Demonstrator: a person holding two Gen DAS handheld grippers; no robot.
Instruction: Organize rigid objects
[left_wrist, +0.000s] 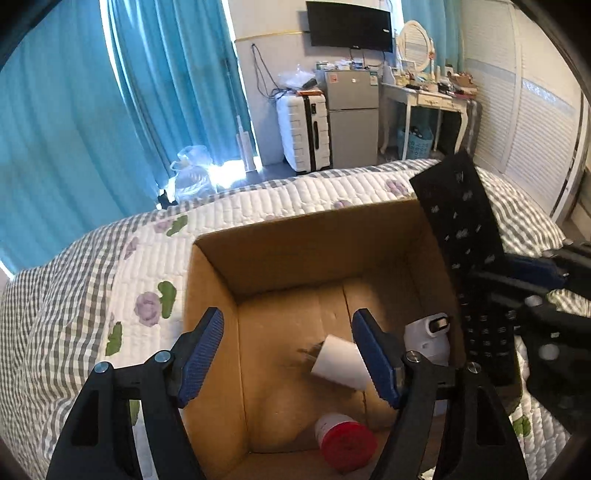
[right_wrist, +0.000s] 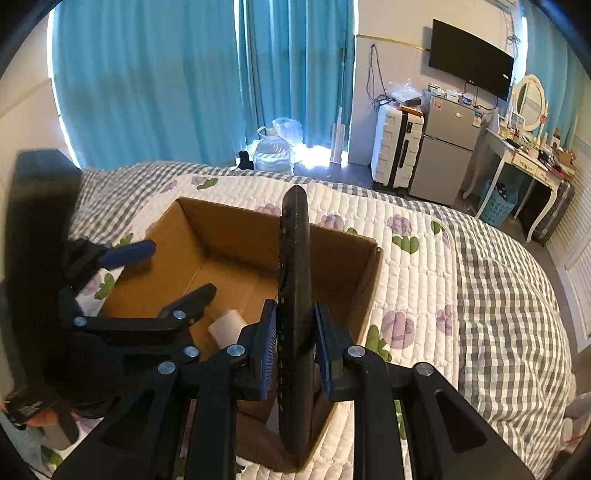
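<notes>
An open cardboard box (left_wrist: 295, 236) (right_wrist: 229, 221) sits on the bed. Inside lie a white charger plug (left_wrist: 340, 360), a red-capped white bottle (left_wrist: 343, 441) and a white device (left_wrist: 428, 338). My left gripper (left_wrist: 288, 354) is open and empty, hovering over the box's near left part. My right gripper (right_wrist: 295, 347) is shut on a long black remote control (right_wrist: 293, 266) (left_wrist: 465, 236), holding it on edge above the box's right wall. In the left wrist view the right gripper's fingers (left_wrist: 532, 266) clamp the remote at right. The left gripper (right_wrist: 159, 273) shows at left in the right wrist view.
The bed has a white floral quilt (right_wrist: 413, 280) with a grey checked border. Beyond it stand blue curtains (left_wrist: 74, 110), a white suitcase (left_wrist: 303, 129), a small fridge (left_wrist: 352, 118), a wall TV (left_wrist: 349, 26) and a cluttered dressing table (left_wrist: 432, 96).
</notes>
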